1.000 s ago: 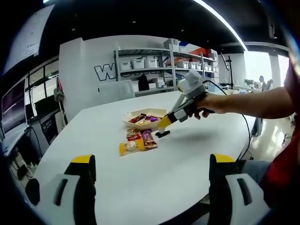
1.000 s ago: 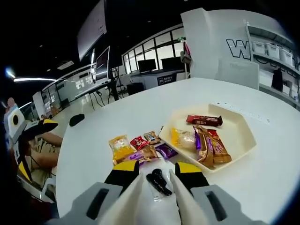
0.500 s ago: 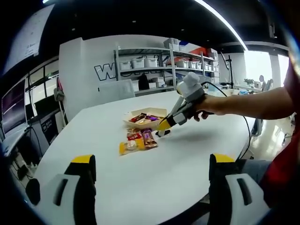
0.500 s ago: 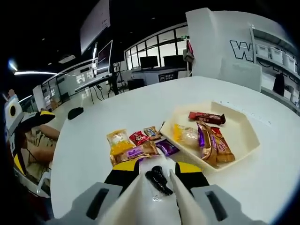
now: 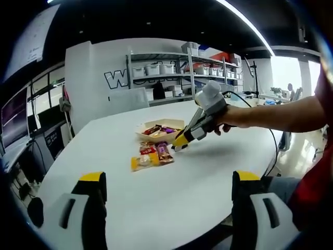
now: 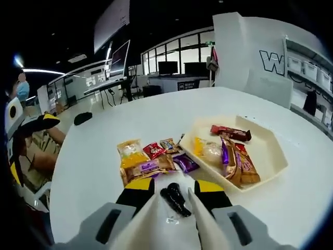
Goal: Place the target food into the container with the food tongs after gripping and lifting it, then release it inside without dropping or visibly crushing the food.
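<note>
The right tool [image 6: 171, 194], clamped on black food tongs [image 6: 175, 199], has edged up and back from the snack packets [image 6: 148, 162] on the white bench [image 6: 93, 156] beside the cream container [image 6: 270, 156]. The left gripper view shows it [image 5: 178, 145] above them; the left tool [image 5: 167, 194] stays wide, well apart
</note>
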Action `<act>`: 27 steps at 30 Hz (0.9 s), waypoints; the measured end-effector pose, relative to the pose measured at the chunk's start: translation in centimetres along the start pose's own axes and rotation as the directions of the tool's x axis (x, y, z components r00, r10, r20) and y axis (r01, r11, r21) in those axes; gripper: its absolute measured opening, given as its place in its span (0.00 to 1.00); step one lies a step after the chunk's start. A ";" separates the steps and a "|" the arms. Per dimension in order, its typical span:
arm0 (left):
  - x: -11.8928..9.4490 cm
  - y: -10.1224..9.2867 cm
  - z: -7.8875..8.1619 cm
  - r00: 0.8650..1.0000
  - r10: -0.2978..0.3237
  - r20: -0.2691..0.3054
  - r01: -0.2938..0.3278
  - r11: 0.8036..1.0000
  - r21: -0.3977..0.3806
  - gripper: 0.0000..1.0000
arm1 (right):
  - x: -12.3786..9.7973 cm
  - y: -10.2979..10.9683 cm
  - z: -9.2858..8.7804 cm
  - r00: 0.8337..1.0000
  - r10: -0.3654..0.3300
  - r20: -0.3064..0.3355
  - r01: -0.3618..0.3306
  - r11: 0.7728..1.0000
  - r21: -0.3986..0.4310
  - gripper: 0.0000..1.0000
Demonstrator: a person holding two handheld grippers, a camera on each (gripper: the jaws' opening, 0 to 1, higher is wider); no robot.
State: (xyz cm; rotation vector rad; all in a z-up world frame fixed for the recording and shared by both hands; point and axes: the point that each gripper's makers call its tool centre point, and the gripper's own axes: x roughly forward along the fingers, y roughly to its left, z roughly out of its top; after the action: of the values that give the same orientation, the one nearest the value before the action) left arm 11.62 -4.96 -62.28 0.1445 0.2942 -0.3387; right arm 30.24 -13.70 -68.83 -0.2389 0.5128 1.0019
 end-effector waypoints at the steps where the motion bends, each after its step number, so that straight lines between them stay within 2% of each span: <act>1: 0.0 0.0 0.0 1.000 0.000 0.000 0.000 1.000 0.000 0.98 | 0.0 0.0 0.0 1.000 -0.001 0.000 0.001 1.000 -0.002 0.25; 16: -0.2 -0.3 -0.3 1.000 -0.001 -0.005 0.001 1.000 0.004 0.97 | -0.2 0.3 0.0 1.000 -0.026 -0.006 0.026 0.999 -0.019 0.21; 27: -0.2 -0.5 0.0 1.000 -0.007 -0.002 0.007 1.000 0.014 0.97 | -0.7 0.1 -0.2 0.999 -0.029 -0.018 0.030 0.999 0.032 0.20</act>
State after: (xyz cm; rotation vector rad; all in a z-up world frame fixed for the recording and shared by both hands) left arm 11.22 -5.34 -62.28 0.1575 0.2948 -0.3474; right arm 29.80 -14.26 -68.58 -0.2265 0.5397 0.9629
